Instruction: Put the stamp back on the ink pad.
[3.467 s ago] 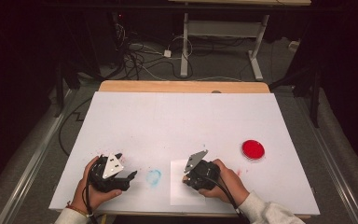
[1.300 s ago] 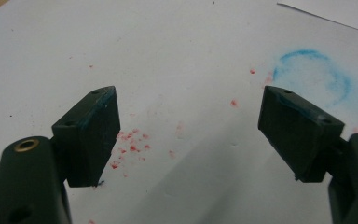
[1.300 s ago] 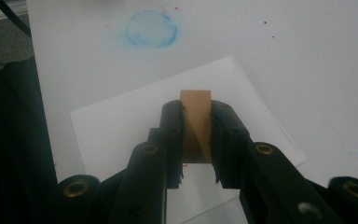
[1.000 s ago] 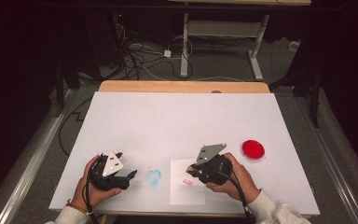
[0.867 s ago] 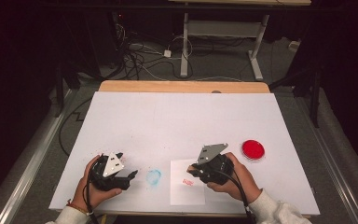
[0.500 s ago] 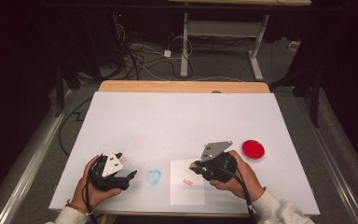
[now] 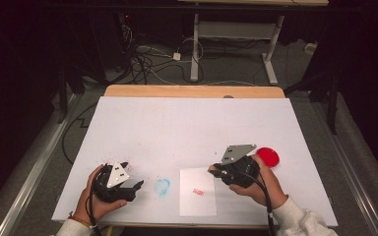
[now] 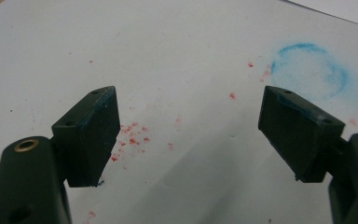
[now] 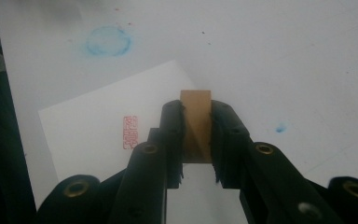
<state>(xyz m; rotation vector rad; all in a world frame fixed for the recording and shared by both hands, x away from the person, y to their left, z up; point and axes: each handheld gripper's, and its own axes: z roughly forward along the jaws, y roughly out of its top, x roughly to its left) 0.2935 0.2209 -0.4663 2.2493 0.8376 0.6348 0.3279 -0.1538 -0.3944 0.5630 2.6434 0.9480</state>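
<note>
My right claw (image 9: 197, 140) is squeezing one wooden stamp (image 9: 196, 122) over one paper sheet (image 7: 197, 192); my left claw (image 8: 189, 135) is gaping open, holding nothing.

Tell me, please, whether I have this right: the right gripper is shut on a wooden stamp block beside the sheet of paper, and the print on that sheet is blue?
Not quite: the print on the sheet of paper is red, not blue, as the right gripper view shows. The rest stands: the right gripper is shut on the wooden stamp block.
</note>
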